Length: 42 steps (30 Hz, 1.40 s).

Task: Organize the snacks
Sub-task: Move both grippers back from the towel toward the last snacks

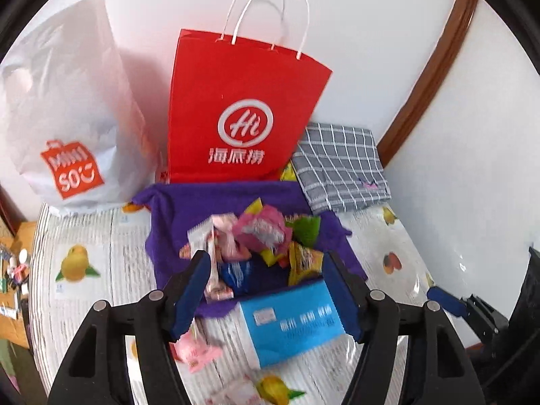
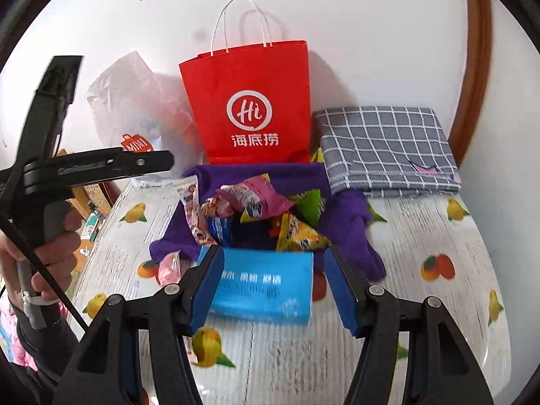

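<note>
The blue pack lies sideways right in front of the right gripper — nearest to it. Both the right and the left gripper are wide apart, holding nothing.

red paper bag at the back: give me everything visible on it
The red paper bag stands upright and open-topped against the white wall, with two white twisted-cord handles raised. It looks like smooth matte paper, creased along the side folds. The front carries a white circled "Hi" logo above three white Chinese characters. Its base sits behind the purple cloth, between the white plastic bag and the folded grey checked cloth.
</note>
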### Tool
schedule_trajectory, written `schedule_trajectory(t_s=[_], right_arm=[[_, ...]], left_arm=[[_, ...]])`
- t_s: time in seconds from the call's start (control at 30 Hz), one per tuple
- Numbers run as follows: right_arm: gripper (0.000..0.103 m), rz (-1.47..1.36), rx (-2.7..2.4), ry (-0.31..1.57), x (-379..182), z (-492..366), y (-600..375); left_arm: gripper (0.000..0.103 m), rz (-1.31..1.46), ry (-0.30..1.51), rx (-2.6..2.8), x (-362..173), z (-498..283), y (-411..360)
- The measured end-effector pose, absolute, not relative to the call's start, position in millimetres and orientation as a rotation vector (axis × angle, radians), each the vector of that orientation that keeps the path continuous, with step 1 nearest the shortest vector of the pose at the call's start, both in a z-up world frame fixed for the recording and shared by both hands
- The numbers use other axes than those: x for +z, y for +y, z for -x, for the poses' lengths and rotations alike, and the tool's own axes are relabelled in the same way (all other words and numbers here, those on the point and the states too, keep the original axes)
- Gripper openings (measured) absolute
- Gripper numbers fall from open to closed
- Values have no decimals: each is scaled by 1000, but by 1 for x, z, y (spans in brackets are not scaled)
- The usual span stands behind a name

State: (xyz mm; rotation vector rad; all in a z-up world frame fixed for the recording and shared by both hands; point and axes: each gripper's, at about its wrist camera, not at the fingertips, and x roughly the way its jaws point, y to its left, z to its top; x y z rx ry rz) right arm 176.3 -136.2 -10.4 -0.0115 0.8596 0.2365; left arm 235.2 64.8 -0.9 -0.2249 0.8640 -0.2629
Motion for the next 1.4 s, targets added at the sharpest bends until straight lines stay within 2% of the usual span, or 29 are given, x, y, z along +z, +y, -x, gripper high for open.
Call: schedule_trajectory(t_s=[0.17,0.7,1.07,1.4], right_arm=[[67,-28,199,864,-13,-156,-147],[69,-40,162,785,-21,-96,-158],[69,-4,302,891,-82,-85,-107],[69,-16,397,1062,-152,-105,-67]], left_arm=[[67,170,890,-244,-11,-198,55],[67,169,889,-198,-33,-120,58],[67,189,952,-128,-74,-100,88],[67,256,1007,-92,-114,-106,119]])
